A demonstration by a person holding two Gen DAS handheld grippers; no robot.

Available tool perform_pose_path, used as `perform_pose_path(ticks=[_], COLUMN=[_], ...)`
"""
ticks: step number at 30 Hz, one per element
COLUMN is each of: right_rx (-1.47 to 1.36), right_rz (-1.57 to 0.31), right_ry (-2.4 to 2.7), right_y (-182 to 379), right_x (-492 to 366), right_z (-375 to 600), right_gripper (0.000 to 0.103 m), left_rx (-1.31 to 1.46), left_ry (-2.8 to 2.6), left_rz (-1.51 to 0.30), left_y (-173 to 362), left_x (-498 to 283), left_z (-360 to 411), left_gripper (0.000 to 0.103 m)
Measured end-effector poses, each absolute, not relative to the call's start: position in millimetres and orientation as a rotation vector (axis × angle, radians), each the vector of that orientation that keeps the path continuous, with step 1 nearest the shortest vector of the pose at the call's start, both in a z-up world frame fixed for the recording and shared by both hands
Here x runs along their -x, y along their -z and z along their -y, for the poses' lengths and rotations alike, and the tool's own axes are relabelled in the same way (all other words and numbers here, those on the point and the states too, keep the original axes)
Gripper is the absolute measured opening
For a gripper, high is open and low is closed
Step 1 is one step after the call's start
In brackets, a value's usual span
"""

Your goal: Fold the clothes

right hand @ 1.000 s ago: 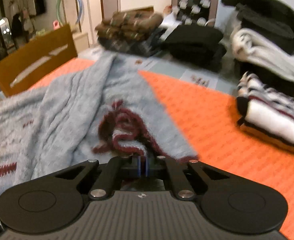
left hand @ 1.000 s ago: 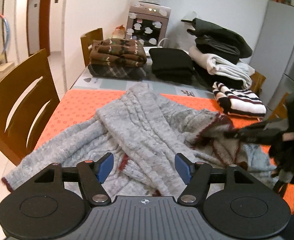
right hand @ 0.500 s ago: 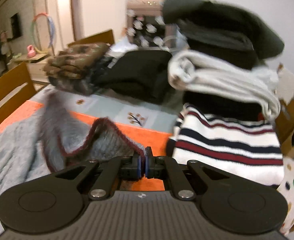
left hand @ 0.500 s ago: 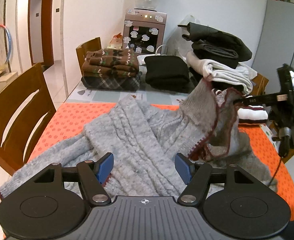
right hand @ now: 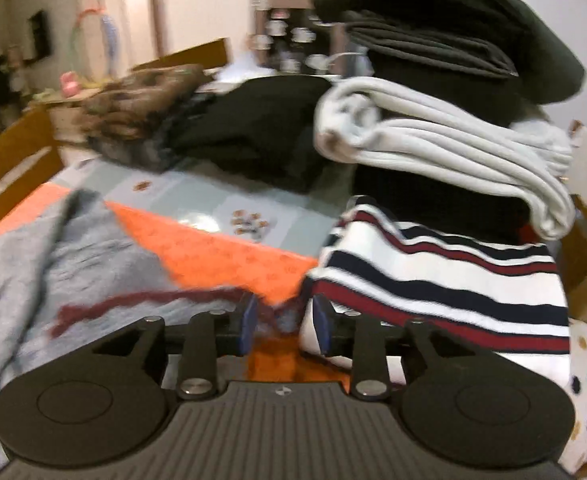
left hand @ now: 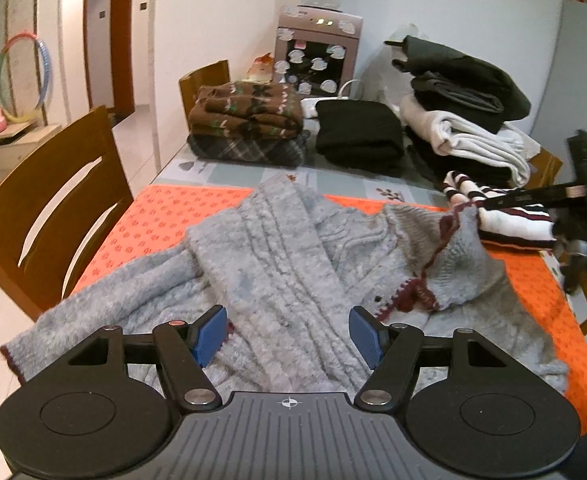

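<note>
A grey knitted cardigan (left hand: 277,264) with dark red trim lies crumpled on the orange mat (left hand: 165,216). My left gripper (left hand: 288,338) is open, low over its near part, touching nothing. My right gripper (right hand: 284,322) is open at the right side of the mat; the red-trimmed edge (right hand: 165,300) lies just in front of and between its blue pads, no longer clamped. In the left wrist view the right gripper (left hand: 473,203) sits at the cardigan's raised right edge (left hand: 453,248), beside the striped stack.
Folded piles stand at the back of the table: brown patterned sweaters (left hand: 245,116), black garments (left hand: 357,136), white and dark clothes (left hand: 465,120), a striped sweater (right hand: 433,276). A wooden chair (left hand: 49,216) stands left. A water dispenser (left hand: 317,52) is behind.
My right gripper carried the cardigan's edge up and to the right, lowered it beside the striped stack, then opened and let go. The left gripper stayed open and nearly still.
</note>
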State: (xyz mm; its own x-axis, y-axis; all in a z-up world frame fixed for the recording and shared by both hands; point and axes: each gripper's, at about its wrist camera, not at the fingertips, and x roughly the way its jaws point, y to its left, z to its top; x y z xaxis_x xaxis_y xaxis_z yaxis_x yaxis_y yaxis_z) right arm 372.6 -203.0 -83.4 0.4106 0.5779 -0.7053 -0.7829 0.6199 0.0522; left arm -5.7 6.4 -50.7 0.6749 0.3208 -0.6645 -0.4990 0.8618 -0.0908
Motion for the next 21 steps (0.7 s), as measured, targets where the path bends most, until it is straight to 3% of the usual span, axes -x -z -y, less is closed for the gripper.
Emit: perform_pose_path(ticks=[2,4,9,11,12,13,18,20,21], right_rx=[0.295,0.267,0.315,0.339,0.338,0.337,0.226,0.195,0.188], right_rz=[-0.763,-0.785,-0.838,-0.852,-0.861,-0.871,-0.857,-0.868,-0.877], right_ry=[-0.925,-1.001,-1.098,-1.095,-1.081,-1.068,-0.913,-0.842,-0.809], right_y=[82,85,112,122,124,126,121,124,127], right_x=[-364,-355,-340,-338,-340,-342,-361,-370,-375], right_z=[207,210,194,187,186,185,208,218,223], right_gripper=[0.048,0.069,0.075,0.070,0.050,0.010,0.009,0.012,0.019], left_rx=[0.284,0.292,0.282,0.269,0.263,0.259,0.264,0.271,0.272], left_ry=[-0.479,-0.487,-0.473,-0.466,-0.463,-0.461,-0.468,-0.469,-0.466], left_rz=[-0.694,-0.699,-0.720,-0.726,-0.729,-0.731,-0.736,-0.740,-0.744], left_y=[53,55,56,56,56,56,57,59,60], left_x=[5,4,-4,-8,-9,-10,-14,-15,-15], left_z=[-7,-7,-6,-5,-4,-4,-5,-6,-6], left_gripper=[0.070,0.070,0.070,0.070,0.070,0.070,0.070,0.070,0.070])
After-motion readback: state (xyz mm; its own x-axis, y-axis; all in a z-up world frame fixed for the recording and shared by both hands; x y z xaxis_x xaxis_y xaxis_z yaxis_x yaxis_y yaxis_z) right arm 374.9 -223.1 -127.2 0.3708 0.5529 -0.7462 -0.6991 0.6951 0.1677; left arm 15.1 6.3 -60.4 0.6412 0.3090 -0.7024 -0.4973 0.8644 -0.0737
